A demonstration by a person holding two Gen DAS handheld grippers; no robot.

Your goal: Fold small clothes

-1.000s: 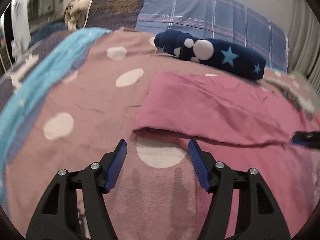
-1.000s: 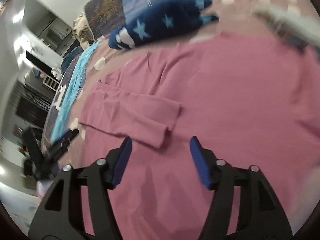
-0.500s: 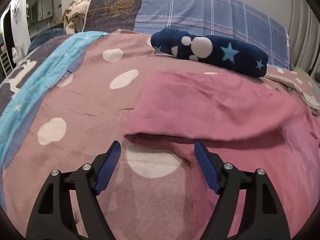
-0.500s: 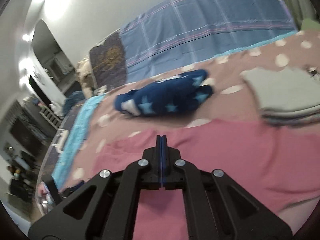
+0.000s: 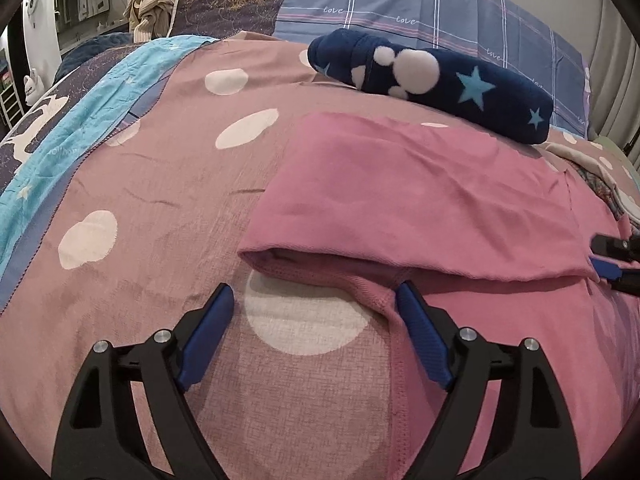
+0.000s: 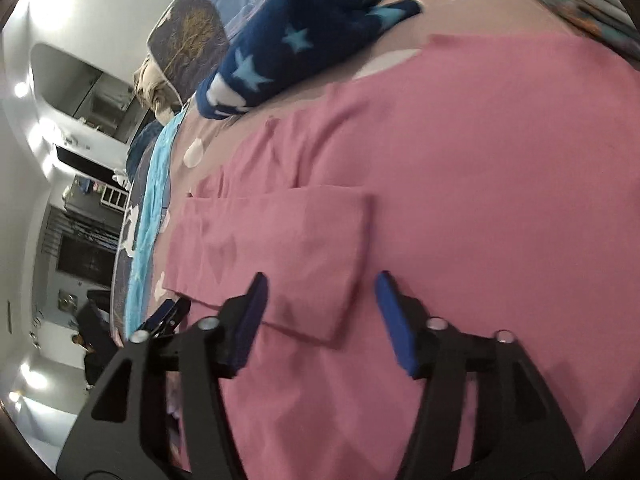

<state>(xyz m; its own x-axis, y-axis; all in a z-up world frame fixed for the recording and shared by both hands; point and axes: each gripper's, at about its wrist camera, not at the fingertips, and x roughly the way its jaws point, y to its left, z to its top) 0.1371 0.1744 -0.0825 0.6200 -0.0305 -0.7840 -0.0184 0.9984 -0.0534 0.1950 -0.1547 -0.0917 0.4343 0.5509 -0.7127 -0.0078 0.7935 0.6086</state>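
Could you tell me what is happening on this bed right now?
A person with a handheld tool in each hand is folding a pink garment spread on a polka-dot bedspread. One sleeve is already folded across the body. Both tools are open and gripping nothing: the left tool sits at the garment's near edge, the right tool over the sleeve's cuff. A navy star-print item lies beyond.

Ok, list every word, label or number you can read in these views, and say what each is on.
"love": repeated in small white script on the blue plaid pillow, readable at three spots in the left wrist view.
Pink garment, navy star plush: no text.
Right wrist view: nothing readable; the room behind is too blurred.
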